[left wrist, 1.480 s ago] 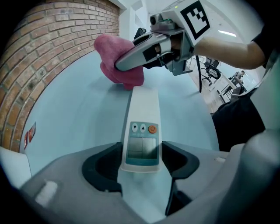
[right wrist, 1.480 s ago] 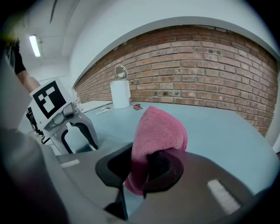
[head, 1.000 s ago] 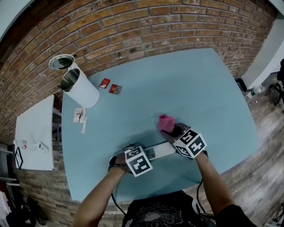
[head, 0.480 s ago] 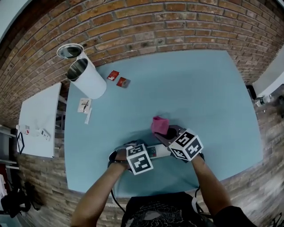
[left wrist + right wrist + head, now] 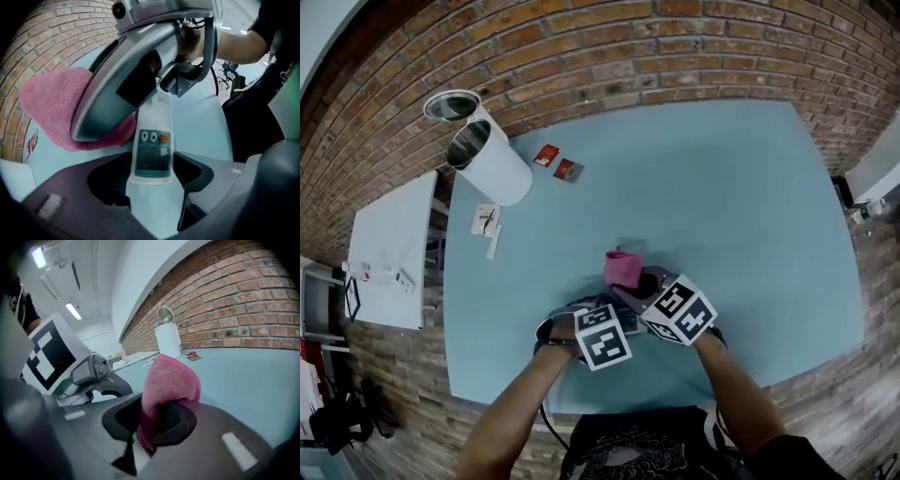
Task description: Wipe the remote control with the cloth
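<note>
**Surfaces, as far as we can tell**

The cloth [image 5: 171, 376] looks like fuzzy pink terry to us. The remote control [image 5: 152, 150] is smooth white plastic with a slight sheen. We'd call the table [image 5: 722, 187] top smooth and matt, the brick wall [image 5: 581, 47] rough, and the right gripper [image 5: 150, 427] matt grey plastic.

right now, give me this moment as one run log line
phase: wiping | left gripper: fingers shut on remote control | right gripper: fingers shut on pink cloth | cloth: against remote control's side
</note>
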